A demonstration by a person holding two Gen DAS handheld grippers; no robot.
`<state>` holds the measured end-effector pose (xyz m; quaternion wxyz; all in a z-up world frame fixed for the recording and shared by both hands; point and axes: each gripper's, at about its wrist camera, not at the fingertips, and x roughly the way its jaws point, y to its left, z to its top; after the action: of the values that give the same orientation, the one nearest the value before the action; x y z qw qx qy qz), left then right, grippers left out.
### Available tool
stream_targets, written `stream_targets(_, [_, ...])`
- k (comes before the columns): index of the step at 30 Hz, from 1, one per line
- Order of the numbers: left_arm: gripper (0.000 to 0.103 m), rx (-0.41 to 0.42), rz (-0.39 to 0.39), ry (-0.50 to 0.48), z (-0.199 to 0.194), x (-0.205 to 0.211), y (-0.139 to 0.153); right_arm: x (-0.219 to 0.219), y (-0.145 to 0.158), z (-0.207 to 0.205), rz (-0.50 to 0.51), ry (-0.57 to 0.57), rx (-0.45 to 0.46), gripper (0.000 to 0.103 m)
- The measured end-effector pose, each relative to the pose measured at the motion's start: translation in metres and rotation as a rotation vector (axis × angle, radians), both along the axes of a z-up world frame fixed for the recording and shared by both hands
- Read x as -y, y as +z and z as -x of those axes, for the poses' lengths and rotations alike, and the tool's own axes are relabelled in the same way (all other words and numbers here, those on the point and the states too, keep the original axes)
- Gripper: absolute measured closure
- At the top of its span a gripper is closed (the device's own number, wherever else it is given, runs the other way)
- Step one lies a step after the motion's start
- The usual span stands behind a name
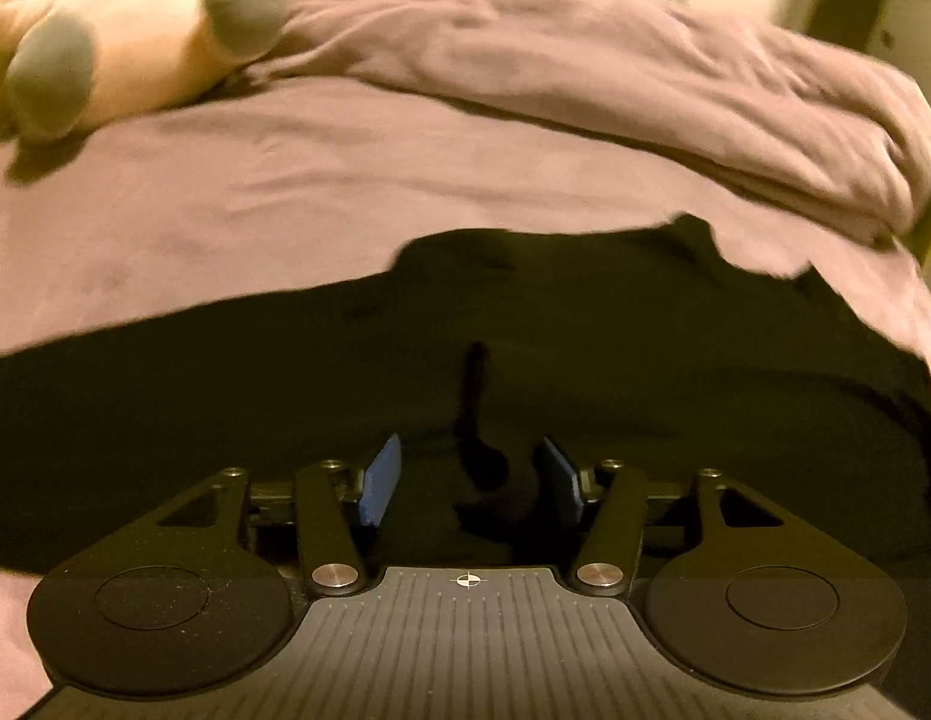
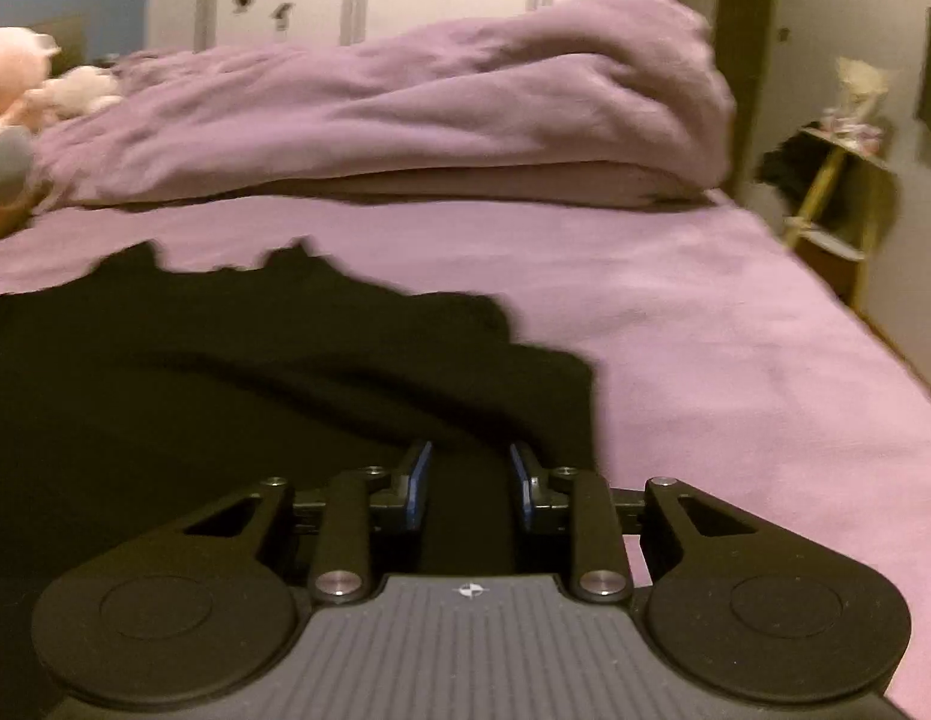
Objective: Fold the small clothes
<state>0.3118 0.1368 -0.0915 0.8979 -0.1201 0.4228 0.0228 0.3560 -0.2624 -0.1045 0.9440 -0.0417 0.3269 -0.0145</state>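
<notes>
Left wrist: black garment under left gripper, jaws apart; right gripper likewise, empty.

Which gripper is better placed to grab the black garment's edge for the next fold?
Probably right: the right gripper sits beside the black garment's right edge. The left gripper hovers over its middle, away from any edge.

Left tool tilted downward, jaws apart; right tool likewise, gap narrower.

black garment, mauve bedsheet
</notes>
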Motion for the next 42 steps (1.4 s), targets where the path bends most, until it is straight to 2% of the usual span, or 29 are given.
stream_targets(2, [0.046, 0.003, 0.009, 0.019, 0.003, -0.003, 0.002, 0.015, 0.0, 0.001, -0.054, -0.034, -0.003, 0.077])
stream_targets(5, [0.043, 0.002, -0.004, 0.008, 0.008, 0.004, 0.006, 0.01, 0.006, 0.011, -0.008, -0.051, -0.011, 0.077])
stream_targets(7, [0.042, 0.002, -0.033, -0.022, 0.009, 0.013, 0.008, 0.004, 0.014, 0.027, -0.049, -0.008, 0.01, 0.076])
stream_targets(9, [0.04, -0.008, -0.064, -0.029, 0.008, 0.018, 0.005, -0.003, 0.014, 0.041, -0.041, 0.033, 0.005, 0.075])
stream_targets(11, [0.032, -0.016, -0.051, -0.024, 0.005, 0.018, 0.001, -0.008, 0.004, 0.044, 0.022, 0.042, -0.034, 0.072])
stream_targets(14, [0.03, -0.018, -0.014, 0.004, 0.008, 0.012, 0.0, -0.005, -0.003, 0.042, 0.029, 0.036, -0.04, 0.069])
stream_targets(20, [0.027, -0.03, 0.014, 0.009, 0.028, 0.003, 0.016, -0.022, 0.006, 0.044, 0.091, 0.008, -0.085, 0.063])
stream_targets(24, [0.026, -0.036, 0.031, 0.01, 0.041, -0.005, 0.021, -0.03, 0.014, 0.068, 0.087, 0.001, -0.105, 0.061])
stream_targets(26, [0.026, -0.035, 0.048, 0.019, 0.049, -0.01, 0.024, -0.036, 0.018, 0.086, 0.089, 0.006, -0.115, 0.05])
stream_targets(29, [0.026, -0.013, 0.075, 0.018, 0.063, -0.018, 0.03, -0.045, 0.023, 0.115, 0.101, 0.011, -0.128, 0.05])
stream_targets(33, [0.026, 0.013, 0.091, 0.026, 0.084, -0.03, 0.039, -0.054, 0.028, 0.155, 0.06, 0.005, -0.157, 0.049])
stream_targets(38, [0.025, 0.04, 0.147, 0.097, 0.115, -0.068, 0.036, -0.068, 0.026, 0.198, 0.028, -0.002, -0.18, 0.043])
stream_targets(42, [0.025, 0.035, 0.245, 0.252, 0.142, -0.119, 0.021, -0.07, 0.028, 0.209, 0.032, -0.013, -0.181, 0.041])
